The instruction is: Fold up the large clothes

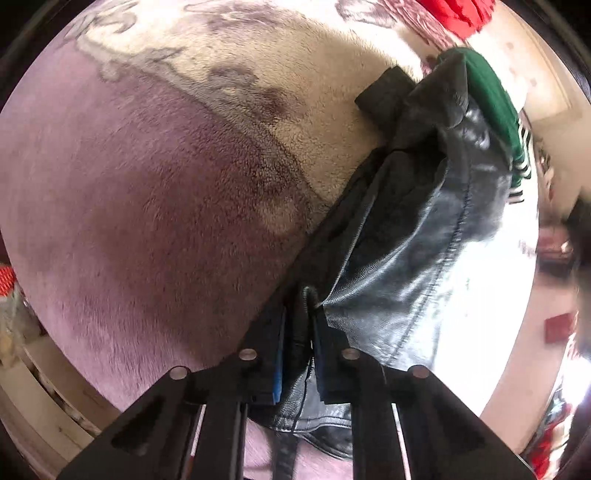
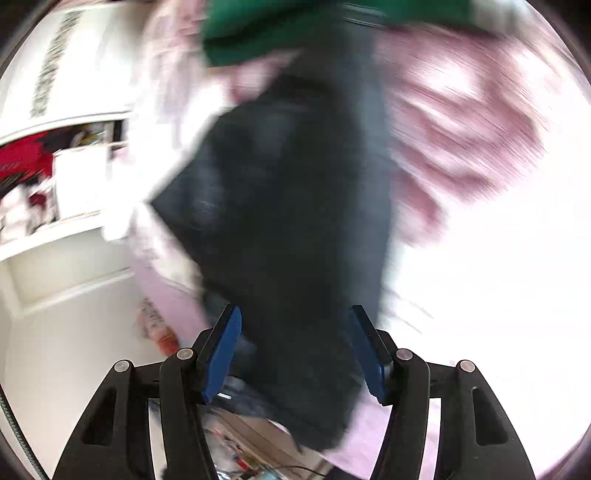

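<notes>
A black leather jacket (image 1: 413, 236) hangs over a pink and cream plush blanket (image 1: 147, 206). My left gripper (image 1: 299, 317) is shut on a fold of the jacket's edge, and the leather runs up and to the right from the blue pads. In the right wrist view the same dark jacket (image 2: 288, 221) is blurred by motion and passes between the fingers. My right gripper (image 2: 295, 332) is open, its blue pads (image 2: 225, 350) wide apart on either side of the cloth.
A green garment (image 1: 491, 96) with white stripes lies past the jacket; it also shows in the right wrist view (image 2: 258, 33). Red cloth (image 1: 458, 14) lies at the far edge. White shelves (image 2: 66, 229) stand at the left. The bed's cream edge (image 1: 44, 398) runs at lower left.
</notes>
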`<state>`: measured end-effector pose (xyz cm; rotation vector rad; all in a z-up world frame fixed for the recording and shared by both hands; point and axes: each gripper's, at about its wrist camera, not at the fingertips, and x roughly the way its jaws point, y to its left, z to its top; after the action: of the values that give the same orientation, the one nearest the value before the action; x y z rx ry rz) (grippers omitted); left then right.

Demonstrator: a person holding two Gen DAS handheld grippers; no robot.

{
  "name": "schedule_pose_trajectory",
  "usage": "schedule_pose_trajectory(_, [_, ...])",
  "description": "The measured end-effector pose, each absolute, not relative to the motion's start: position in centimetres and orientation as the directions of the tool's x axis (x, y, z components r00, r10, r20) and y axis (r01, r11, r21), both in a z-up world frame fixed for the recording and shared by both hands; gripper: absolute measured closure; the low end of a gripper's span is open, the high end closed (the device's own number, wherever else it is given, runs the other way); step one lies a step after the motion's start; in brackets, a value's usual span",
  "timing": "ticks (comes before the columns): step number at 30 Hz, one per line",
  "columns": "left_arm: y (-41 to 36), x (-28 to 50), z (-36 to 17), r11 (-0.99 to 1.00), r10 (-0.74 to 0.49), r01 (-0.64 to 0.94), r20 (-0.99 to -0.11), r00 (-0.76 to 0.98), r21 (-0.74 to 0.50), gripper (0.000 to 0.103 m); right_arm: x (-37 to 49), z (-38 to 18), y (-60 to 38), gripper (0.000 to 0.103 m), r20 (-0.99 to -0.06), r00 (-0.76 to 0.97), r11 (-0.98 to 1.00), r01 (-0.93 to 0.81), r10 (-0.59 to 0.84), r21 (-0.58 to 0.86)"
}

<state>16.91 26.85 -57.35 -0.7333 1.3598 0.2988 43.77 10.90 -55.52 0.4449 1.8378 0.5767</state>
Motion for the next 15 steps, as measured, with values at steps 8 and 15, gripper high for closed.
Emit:
schedule_pose_trajectory(8, [28.5,15.7,-57.2,0.736,-0.226,-0.609,-0.955,0.19,-0.296,0.093,24.4,-66.8,8.5,0.047,-0.556,-0.6,0.802,0.282,0.576,0.527])
schedule_pose_trajectory(15, [28.8,14.8,-60.9,0.753,-0.234,-0.619,-0.97,0.068,-0.225,0.086,20.8,-65.0,6.8,0.084,-0.603,-0.501,0.779,0.309,0.621,0.545])
